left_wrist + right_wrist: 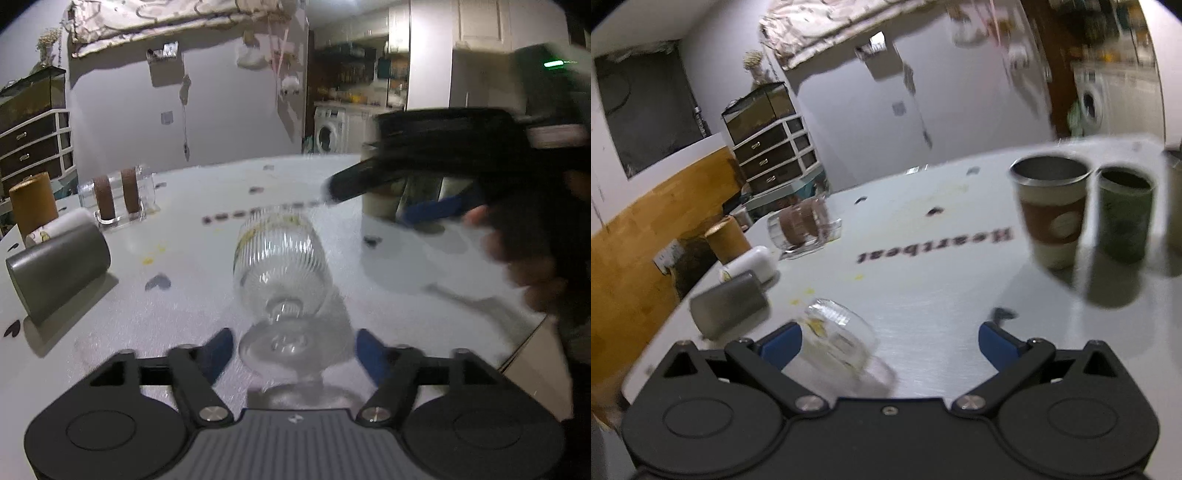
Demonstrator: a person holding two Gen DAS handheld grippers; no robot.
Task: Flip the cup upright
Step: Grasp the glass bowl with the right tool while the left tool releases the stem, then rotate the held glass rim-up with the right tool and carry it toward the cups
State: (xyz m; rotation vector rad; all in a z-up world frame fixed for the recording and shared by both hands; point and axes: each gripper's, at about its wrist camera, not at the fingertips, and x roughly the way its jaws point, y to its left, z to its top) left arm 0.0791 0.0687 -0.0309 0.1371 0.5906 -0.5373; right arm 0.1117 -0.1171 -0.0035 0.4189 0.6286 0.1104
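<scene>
A clear ribbed glass cup with a round foot (280,258) lies on its side on the white table (207,295), foot toward me. My left gripper (293,352) is open, with its blue fingertips on either side of the foot and not touching it. The cup also shows in the right wrist view (838,339), low and left, just inside the left fingertip (781,345). My right gripper (890,345) is open and empty above the table; it appears blurred in the left wrist view (436,199), right of the cup.
A grey cup (55,273) and a white cup (757,260) lie on their sides at the left. A brown cylinder (33,206) and a clear holder (122,195) stand behind. A paper coffee cup (1052,218) and a dark green cup (1126,218) stand at right.
</scene>
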